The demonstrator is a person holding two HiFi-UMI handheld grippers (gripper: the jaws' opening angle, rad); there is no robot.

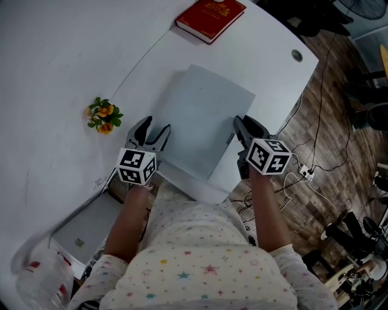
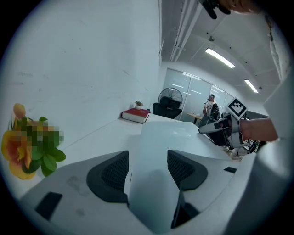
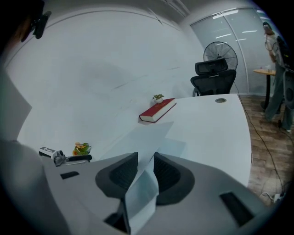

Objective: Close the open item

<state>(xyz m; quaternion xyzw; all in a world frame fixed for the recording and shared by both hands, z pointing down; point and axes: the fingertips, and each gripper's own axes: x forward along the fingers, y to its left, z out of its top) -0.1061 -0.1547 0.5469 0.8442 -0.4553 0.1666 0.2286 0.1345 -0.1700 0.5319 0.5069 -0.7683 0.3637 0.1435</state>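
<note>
A pale grey laptop stands open in front of me, its lid (image 1: 203, 118) tilted over the base (image 1: 200, 189) at the near table edge. My left gripper (image 1: 151, 136) is shut on the lid's left edge, and the panel (image 2: 158, 137) fills the gap between its dark pads (image 2: 110, 176). My right gripper (image 1: 245, 130) is shut on the lid's right edge. In the right gripper view the thin lid edge (image 3: 142, 193) runs between the two pads (image 3: 167, 174). The keyboard and screen are hidden.
A red book (image 1: 210, 18) lies at the far side of the white table (image 1: 54, 54), and a small flower sprig (image 1: 104, 115) sits to the left. A grey flat box (image 1: 85, 230) and a plastic bag (image 1: 42, 278) lie near left. Cables (image 1: 303, 172) trail on the wooden floor at right.
</note>
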